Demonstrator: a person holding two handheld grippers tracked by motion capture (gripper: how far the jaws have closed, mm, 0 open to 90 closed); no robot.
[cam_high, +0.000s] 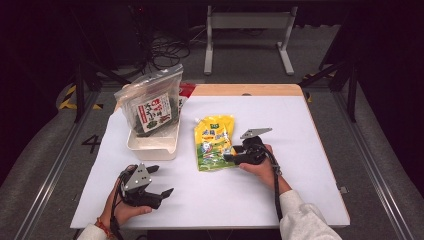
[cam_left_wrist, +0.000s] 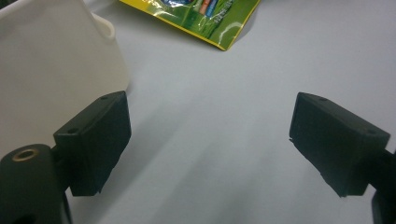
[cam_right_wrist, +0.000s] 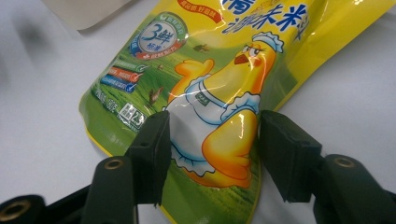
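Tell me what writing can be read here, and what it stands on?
"3" with a Chinese character: round badge on the yellow pouch.
Large blue Chinese characters on the pouch: cut off, unreadable.
"4": floor mark left of the table.
Seaweed bag label: too small to read.

The person's left hand (cam_high: 122, 207) grips the black two-jaw left gripper (cam_high: 161, 181) low over the white bench (cam_high: 300, 150), its flat black fingers (cam_left_wrist: 95, 140) spread wide apart with nothing between them. The right hand (cam_high: 260, 167) reaches in from a white-sleeved forearm, holding the black right gripper (cam_high: 228, 153) pointed leftward. Its fingers (cam_right_wrist: 149, 154) stand about half apart; whether they press on anything is hard to tell.
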